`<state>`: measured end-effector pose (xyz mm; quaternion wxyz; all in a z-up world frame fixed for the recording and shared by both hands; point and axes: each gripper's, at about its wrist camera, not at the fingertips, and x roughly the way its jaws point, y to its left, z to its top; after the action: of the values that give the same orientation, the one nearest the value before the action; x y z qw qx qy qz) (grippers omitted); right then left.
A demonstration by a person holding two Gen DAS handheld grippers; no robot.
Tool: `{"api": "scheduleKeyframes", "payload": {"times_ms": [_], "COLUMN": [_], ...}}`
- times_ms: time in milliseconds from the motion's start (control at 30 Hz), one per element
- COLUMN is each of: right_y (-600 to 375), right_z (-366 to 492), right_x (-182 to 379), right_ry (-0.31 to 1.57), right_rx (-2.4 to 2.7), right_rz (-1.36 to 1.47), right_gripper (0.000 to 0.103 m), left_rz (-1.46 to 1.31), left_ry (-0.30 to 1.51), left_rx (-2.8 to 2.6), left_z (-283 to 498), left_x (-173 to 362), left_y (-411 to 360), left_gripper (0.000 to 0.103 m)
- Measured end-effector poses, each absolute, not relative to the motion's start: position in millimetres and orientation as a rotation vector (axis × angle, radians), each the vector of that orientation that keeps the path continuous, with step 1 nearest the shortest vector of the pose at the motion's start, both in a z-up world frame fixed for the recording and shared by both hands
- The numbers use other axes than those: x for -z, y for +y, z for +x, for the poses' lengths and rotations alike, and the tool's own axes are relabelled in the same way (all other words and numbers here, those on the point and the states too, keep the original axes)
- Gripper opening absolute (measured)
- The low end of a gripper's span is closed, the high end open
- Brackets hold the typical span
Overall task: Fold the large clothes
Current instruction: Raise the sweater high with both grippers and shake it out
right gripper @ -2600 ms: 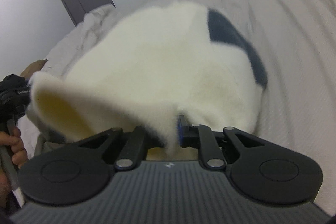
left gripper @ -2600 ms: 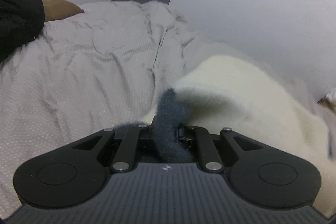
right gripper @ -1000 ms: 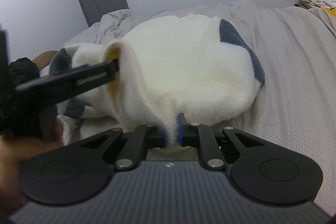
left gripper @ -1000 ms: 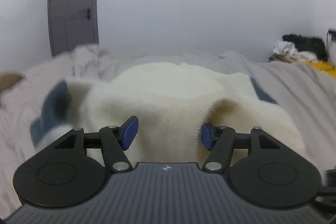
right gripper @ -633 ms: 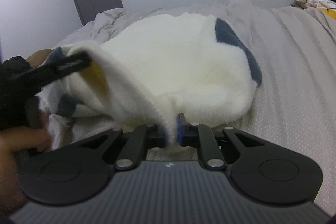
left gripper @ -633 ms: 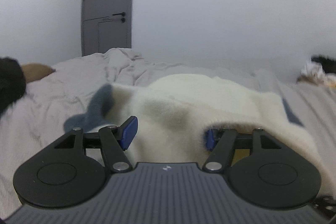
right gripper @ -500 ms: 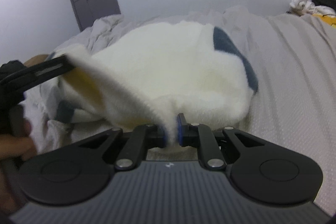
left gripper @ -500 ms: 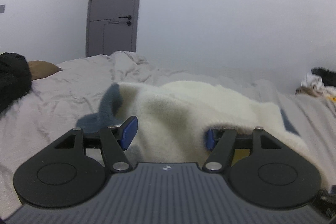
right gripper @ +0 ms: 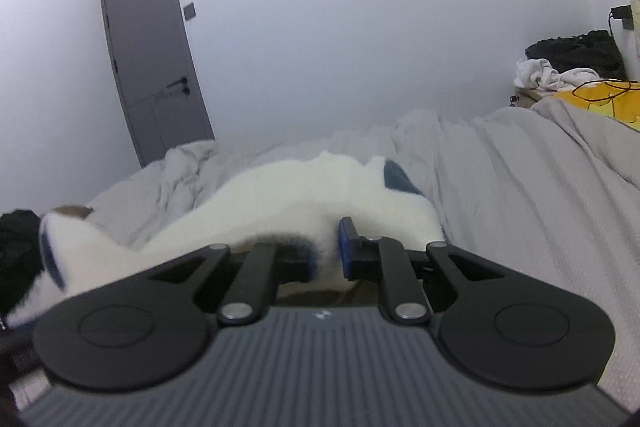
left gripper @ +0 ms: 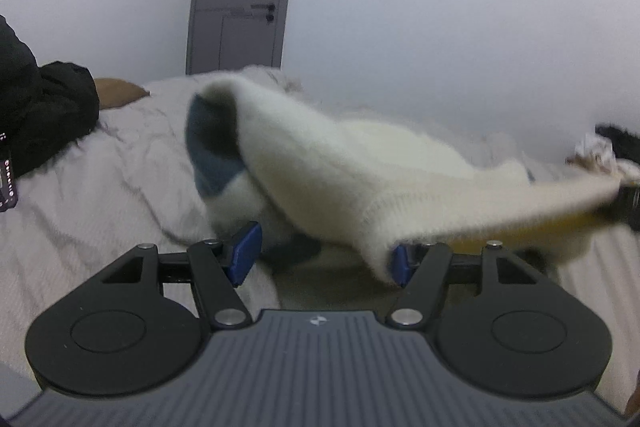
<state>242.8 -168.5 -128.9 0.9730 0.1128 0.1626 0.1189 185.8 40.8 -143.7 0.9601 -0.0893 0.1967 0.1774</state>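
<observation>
The cream sweater (left gripper: 360,179) with navy patches is lifted off the bed (left gripper: 100,195), stretched with its long axis running from about 10 o'clock to 3 o'clock across the left view. The left gripper (left gripper: 322,259) has its fingers apart; a ribbed edge drapes over the right-hand one, so it looks nearest for the next pinch. The right gripper (right gripper: 326,253) is clamped on a fold at 12 o'clock. Grey bedding, a grey door (right gripper: 150,75) and white walls surround

sweater (left gripper: 360,171) on bed (right gripper: 520,195), door (right gripper: 148,67) behind
</observation>
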Motion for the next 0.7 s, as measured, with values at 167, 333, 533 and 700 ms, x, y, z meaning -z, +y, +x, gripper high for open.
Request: {"api": "scheduleKeyframes", "payload": {"times_ms": [167,333,533,700], "right_y": [-173,-174,-171,-164], "right_z": [243,244,250,258], "right_x": [126,125,134,150], "right_ry": [0.342,0.365,0.446,0.530], "right_rx": [-0.273,-0.274,-0.280,-0.257], "right_rz": [0.247,0.241,0.245,0.215], "right_gripper": [0.018,0.016,0.016,0.016], "left_rz": [-0.079,0.020,0.068,0.026], "left_ry": [0.417,0.373,0.370,0.420], "left_rx": [-0.385,-0.406,-0.422,-0.478], "left_z": [189,197,227,262], "left_x": [147,151,160,170], "left_y": [22,15,22,43], "left_gripper": [0.073,0.081,0.083,0.084]}}
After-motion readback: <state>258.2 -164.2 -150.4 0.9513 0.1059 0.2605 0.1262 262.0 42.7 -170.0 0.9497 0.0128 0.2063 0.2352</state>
